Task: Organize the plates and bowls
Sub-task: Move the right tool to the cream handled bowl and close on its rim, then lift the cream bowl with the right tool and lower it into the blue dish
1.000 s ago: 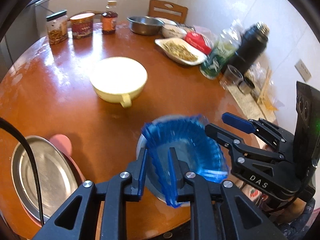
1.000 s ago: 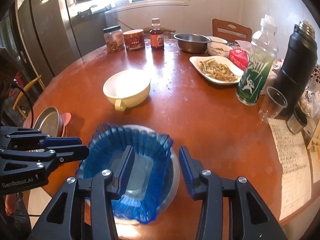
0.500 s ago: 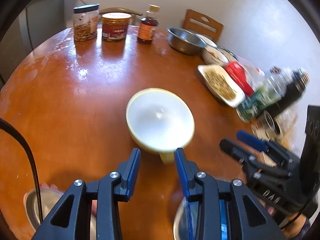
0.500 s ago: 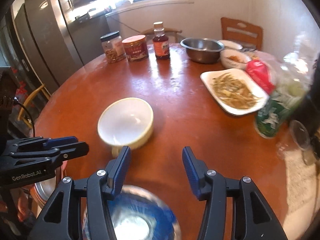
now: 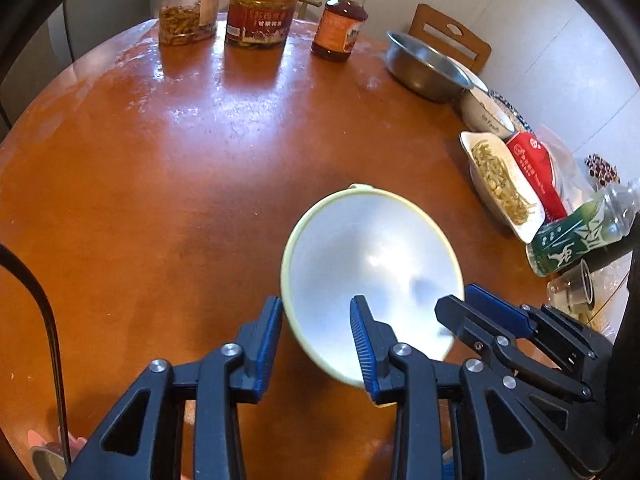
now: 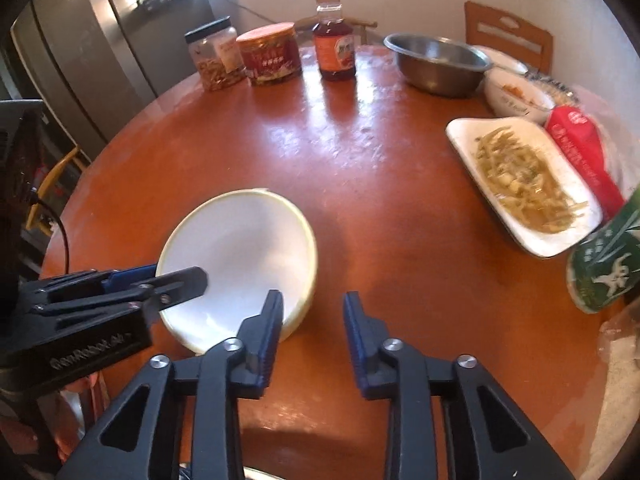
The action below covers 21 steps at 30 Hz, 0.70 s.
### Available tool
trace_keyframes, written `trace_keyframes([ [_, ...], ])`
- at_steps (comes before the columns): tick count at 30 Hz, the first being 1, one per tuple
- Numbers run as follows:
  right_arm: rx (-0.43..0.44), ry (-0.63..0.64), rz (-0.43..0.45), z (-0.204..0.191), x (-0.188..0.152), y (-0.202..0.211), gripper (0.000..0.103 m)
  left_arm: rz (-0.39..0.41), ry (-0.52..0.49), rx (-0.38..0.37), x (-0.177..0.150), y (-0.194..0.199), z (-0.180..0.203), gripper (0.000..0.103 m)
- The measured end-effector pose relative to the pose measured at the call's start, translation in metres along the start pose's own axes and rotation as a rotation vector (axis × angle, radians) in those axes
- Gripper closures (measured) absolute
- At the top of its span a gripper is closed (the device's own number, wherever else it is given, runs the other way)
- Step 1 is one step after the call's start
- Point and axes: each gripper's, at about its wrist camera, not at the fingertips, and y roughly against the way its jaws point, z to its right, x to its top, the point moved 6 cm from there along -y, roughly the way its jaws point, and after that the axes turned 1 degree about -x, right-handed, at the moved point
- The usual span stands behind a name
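Both closing, empty hand-held grippers [image 5: 316, 320] [image 6: 312, 312] now straddle the cream bowl's [image 5: 372, 264] rim, jars [image 5: 262, 14] behind.

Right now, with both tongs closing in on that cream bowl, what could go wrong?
1. The left tongs straddle the near rim of the cream bowl, jaws closing but not clearly clamped; a shallow bite on the smooth wall could slip.
2. The right tongs close mostly beside the bowl, one finger at its edge, so they may nudge it sideways instead of gripping.
3. A shoved bowl could slide toward the dish of food and the green bottle.
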Motion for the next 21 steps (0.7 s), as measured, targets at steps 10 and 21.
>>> trace_keyframes([
  [10, -0.033, 0.020, 0.036, -0.002, 0.001, 0.012, 0.088, -0.006, -0.008, -0.034, -0.010, 0.009, 0.004, 0.077],
  [21, -0.007, 0.018, 0.129, -0.005, -0.012, 0.077, 0.088, 0.083, -0.077, -0.079, -0.035, 0.079, 0.033, 0.077],
])
